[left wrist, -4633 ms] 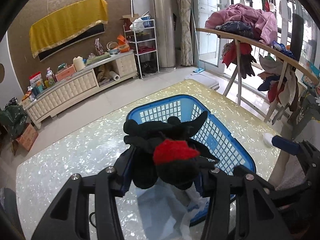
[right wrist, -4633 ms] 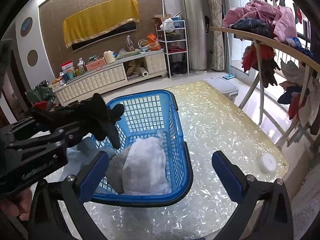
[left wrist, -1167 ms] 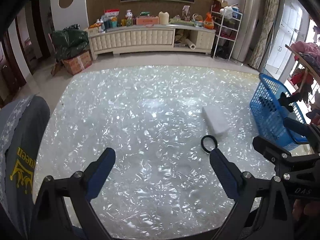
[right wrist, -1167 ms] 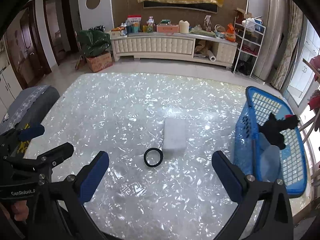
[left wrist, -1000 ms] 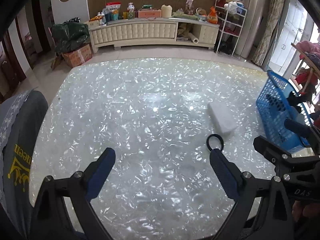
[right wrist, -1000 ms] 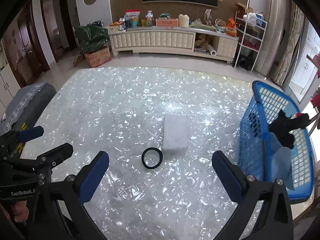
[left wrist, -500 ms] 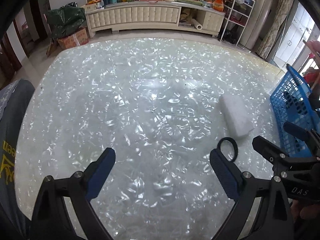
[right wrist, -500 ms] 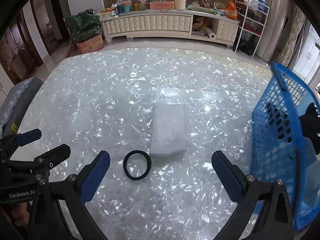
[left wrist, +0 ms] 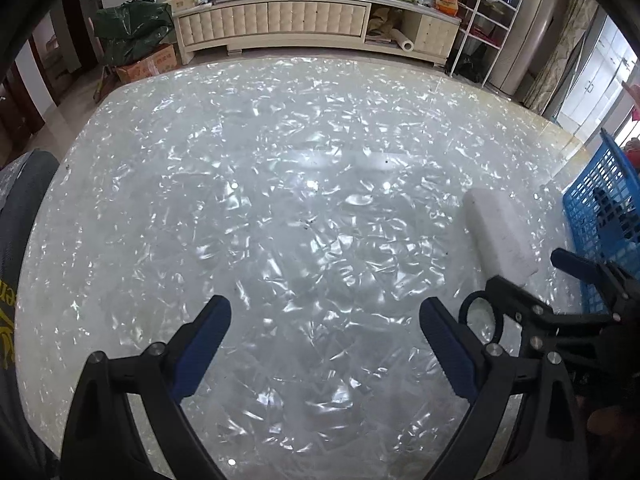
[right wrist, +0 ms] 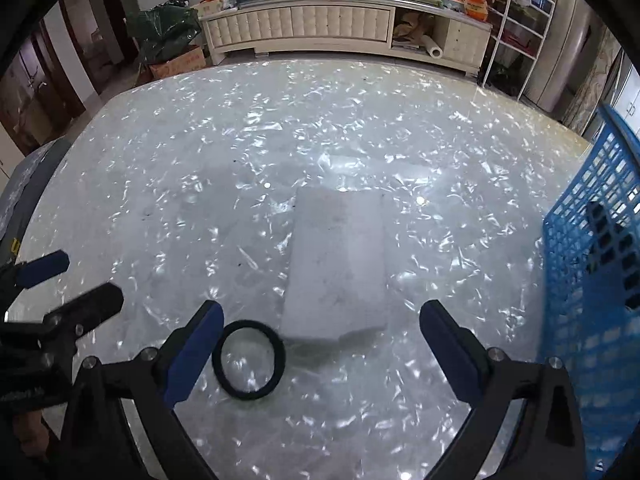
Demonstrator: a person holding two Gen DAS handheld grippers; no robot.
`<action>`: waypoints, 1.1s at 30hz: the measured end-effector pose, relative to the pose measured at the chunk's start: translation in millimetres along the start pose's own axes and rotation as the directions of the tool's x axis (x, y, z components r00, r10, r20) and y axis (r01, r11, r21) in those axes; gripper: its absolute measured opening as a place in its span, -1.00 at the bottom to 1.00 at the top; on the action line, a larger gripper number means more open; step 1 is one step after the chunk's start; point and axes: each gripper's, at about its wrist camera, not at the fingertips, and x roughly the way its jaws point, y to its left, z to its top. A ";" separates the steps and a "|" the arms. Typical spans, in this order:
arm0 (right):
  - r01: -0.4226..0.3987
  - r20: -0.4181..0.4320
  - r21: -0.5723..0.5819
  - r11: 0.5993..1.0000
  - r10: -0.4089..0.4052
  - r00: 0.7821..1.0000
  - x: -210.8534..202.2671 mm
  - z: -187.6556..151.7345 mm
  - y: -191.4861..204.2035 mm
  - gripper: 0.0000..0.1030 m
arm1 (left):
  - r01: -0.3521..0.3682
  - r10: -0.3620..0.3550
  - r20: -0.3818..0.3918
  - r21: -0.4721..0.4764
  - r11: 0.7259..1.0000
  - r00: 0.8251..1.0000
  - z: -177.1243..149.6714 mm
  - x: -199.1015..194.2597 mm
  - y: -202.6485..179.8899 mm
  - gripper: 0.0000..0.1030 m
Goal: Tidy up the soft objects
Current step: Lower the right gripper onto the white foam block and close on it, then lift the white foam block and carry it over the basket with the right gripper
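Both claws gaped empty over the worktop point(right wrist: 160, 168). The white sponge point(right wrist: 338, 264) lay mid-frame between the right claw point(right wrist: 320, 344) fingers, black hair tie point(right wrist: 249, 360) lower left, basket point(right wrist: 592, 264) right; left claw point(left wrist: 324, 336) faced bare surface.

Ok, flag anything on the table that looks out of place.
Two soft items lie loose on the table, outside the blue basket: a white sponge block and a black hair band near its corner. Nothing looks spilled or damaged.

Left gripper point(left wrist: 325, 330) no longer holds the black glove, jaws spread, empty. Right gripper point(right wrist: 320, 338) dropped closer: white sponge point(right wrist: 338, 264) now just ahead between its jaws, black hair tie point(right wrist: 248, 360) beside the left jaw, blue basket point(right wrist: 592, 264) off right.
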 end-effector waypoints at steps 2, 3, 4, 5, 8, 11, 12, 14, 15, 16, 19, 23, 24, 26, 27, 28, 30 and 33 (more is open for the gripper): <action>0.004 -0.008 -0.003 1.000 -0.004 1.000 6.0 0.1 0.7 0.82 | -0.005 0.005 -0.007 0.006 1.000 1.000 -0.9 4.5 -0.7 0.83; 0.001 -0.012 -0.004 1.000 -0.001 1.000 8.0 0.1 0.8 0.78 | -0.006 0.006 -0.011 0.008 1.000 1.000 -1.5 6.7 -1.1 0.83; 0.005 -0.015 -0.004 1.000 -0.005 1.000 9.9 -0.1 0.6 0.78 | -0.007 0.007 -0.014 0.008 1.000 1.000 -2.1 9.2 -0.8 0.83; 0.009 -0.019 -0.004 1.000 -0.009 1.000 12.3 -1.1 0.6 0.77 | -0.005 0.006 -0.017 0.009 1.000 1.000 -2.2 12.1 -0.3 0.83; 0.012 -0.028 -0.001 1.000 -0.012 1.000 18.4 -2.3 -0.8 0.72 | -0.008 0.009 -0.027 0.014 1.000 1.000 -4.4 16.5 0.7 0.83; 0.025 -0.028 0.004 1.000 -0.025 0.999 22.4 -2.3 -3.2 0.63 | -0.004 0.004 -0.027 0.009 1.000 1.000 -5.6 17.4 1.5 0.83; 0.029 -0.023 0.002 1.000 -0.029 0.999 24.1 -0.9 -1.6 0.60 | -0.004 0.004 -0.026 0.009 1.000 1.000 -6.3 18.2 2.4 0.83; 0.029 -0.020 0.004 1.000 -0.029 0.999 26.4 1.3 -1.6 0.57 | -0.002 0.003 -0.026 0.010 1.000 1.000 -6.5 19.3 3.0 0.83; 0.030 -0.017 0.005 1.000 -0.030 0.999 26.7 1.5 -1.5 0.53 | -0.004 0.004 -0.027 0.011 1.000 1.000 -7.1 19.6 3.3 0.83; 0.031 -0.013 0.004 1.000 -0.031 0.999 28.5 4.1 -1.4 0.49 | -0.005 0.006 -0.027 0.011 1.000 1.000 -7.6 19.9 3.5 0.83; 0.031 0.005 0.006 0.999 -0.031 0.999 26.0 3.8 -4.0 0.17 | -0.004 0.004 -0.031 0.009 1.000 1.000 -7.3 22.4 5.1 0.83; 0.026 0.026 -0.014 1.000 -0.026 0.999 21.5 1.3 -0.5 -0.01 | -0.005 0.005 -0.032 0.010 1.000 0.999 -8.7 21.4 3.8 0.83; 0.025 0.031 -0.016 1.000 -0.024 0.999 20.3 0.6 -2.5 -0.04 | -0.005 0.005 -0.031 0.011 1.000 1.000 -8.9 21.5 3.5 0.83; 0.022 0.035 -0.012 1.000 -0.022 0.999 20.2 -0.5 -2.2 -0.09 | -0.008 0.008 -0.027 0.015 1.000 1.000 -9.3 20.6 3.2 0.83; 0.023 0.036 -0.013 1.000 -0.023 0.999 19.7 -1.1 -1.4 -0.13 | -0.007 0.008 -0.026 0.015 1.000 1.000 -9.6 19.6 2.8 0.83; 0.026 0.036 -0.013 1.000 -0.025 0.999 19.7 -1.2 -1.5 -0.14 | -0.006 0.007 -0.024 0.014 1.000 1.000 -9.7 18.1 2.7 0.83; 0.030 0.041 -0.013 0.999 -0.029 0.999 16.1 -2.2 -0.8 -0.14 | -0.005 0.005 -0.020 0.010 1.000 1.000 -9.7 15.8 3.4 0.83; 0.035 0.060 -0.016 0.999 -0.034 0.998 6.6 -2.9 3.5 -0.14 | -0.001 0.001 -0.014 0.010 1.000 1.000 -9.8 11.3 2.7 0.83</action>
